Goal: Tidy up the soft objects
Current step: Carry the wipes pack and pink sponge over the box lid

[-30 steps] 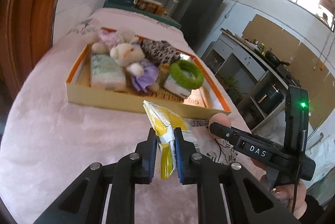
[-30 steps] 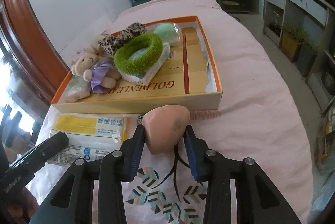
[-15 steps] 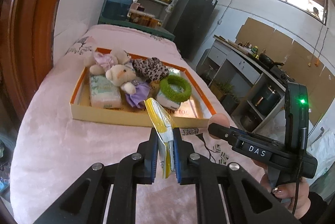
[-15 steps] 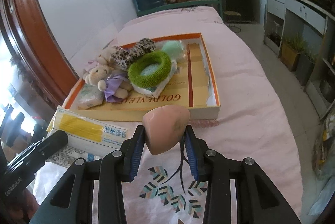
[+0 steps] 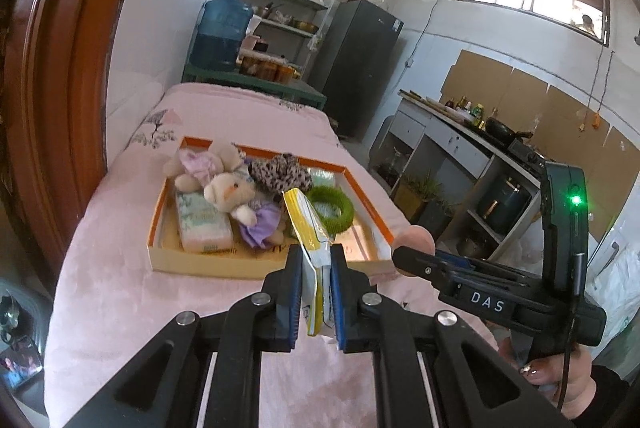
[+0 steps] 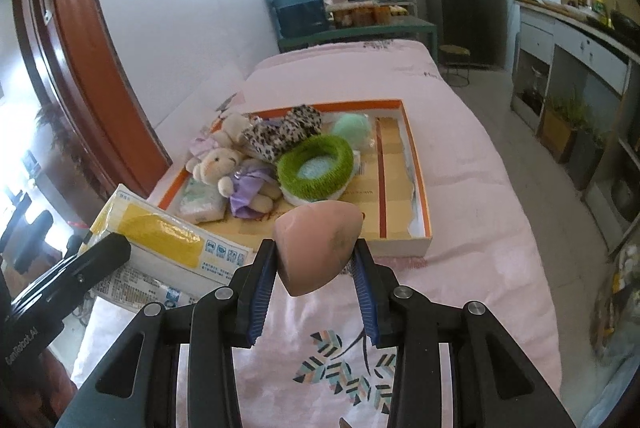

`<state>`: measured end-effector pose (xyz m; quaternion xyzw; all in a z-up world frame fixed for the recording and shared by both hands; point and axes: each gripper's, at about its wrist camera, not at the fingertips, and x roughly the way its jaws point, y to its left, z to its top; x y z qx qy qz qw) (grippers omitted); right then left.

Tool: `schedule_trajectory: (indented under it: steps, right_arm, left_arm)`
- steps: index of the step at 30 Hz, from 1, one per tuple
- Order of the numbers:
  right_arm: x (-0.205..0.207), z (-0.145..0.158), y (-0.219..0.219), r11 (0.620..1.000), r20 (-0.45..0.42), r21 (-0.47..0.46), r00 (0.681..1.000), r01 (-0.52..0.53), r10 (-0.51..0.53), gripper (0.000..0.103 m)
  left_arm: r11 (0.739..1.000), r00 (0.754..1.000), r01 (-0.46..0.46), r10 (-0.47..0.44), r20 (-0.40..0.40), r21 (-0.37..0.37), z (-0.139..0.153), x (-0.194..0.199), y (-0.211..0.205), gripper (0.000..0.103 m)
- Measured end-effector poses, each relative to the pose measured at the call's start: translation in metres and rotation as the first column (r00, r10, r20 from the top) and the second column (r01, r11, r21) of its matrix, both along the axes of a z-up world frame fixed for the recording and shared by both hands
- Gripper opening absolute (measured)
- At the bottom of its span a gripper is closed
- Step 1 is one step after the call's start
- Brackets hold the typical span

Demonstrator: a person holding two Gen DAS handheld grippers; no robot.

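We carry two soft things at once above the pink bed (image 6: pixel 480 188), both bound, as we judge it, for the orange-rimmed box (image 6: pixel 420 184) that lies just beyond them. Our left gripper (image 5: pixel 316 292) is clamped on the yellow-and-white tissue pack (image 5: pixel 310 248), its jaws having just been closing on the wrapper with the pack between them; the pack stands on edge and rises past the fingertips, clear of the bedspread. Our right gripper (image 6: pixel 316 292) is clamped on the pink sponge (image 6: pixel 318 248), a rounded wedge that fills the space between the jaws and bulges above them. The sponge looks very light and springy, so we expect it to give under pressure and spring back on release; a hold across its broad middle, as here, seems right. The tissue pack looks light too, but its film wrapper appears slick and it flexes, so a pinch near one end may let it droop or slide; a hold nearer the middle would be steadier, we think. In the box, the left half is taken up by two plush toys (image 6: pixel 224 164), a leopard-print bundle (image 6: pixel 284 132), a green knitted ring (image 6: pixel 316 168) on a packet, and a pale tissue packet (image 6: pixel 200 200); the right half is mostly bare, the likeliest room for both.
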<state>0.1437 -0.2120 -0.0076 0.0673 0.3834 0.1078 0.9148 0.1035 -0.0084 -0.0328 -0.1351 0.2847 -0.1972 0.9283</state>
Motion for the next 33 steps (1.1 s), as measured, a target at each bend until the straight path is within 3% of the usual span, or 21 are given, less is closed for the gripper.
schedule_trajectory:
  steps: [20,33]
  right_arm:
    - [0.021,0.034,0.007,0.999,0.071,-0.027,0.997,-0.027,0.029,0.039]
    - [0.053,0.032,0.013,0.999,0.067,-0.016,0.997,-0.045,0.046,0.039]
  left_arm:
    - [0.998,0.994,-0.053,0.056,0.09,-0.036,0.041,0.04,0.01,0.013]
    - [0.995,0.994,-0.072,0.077,0.08,-0.064,0.041,0.078,0.011,0.013]
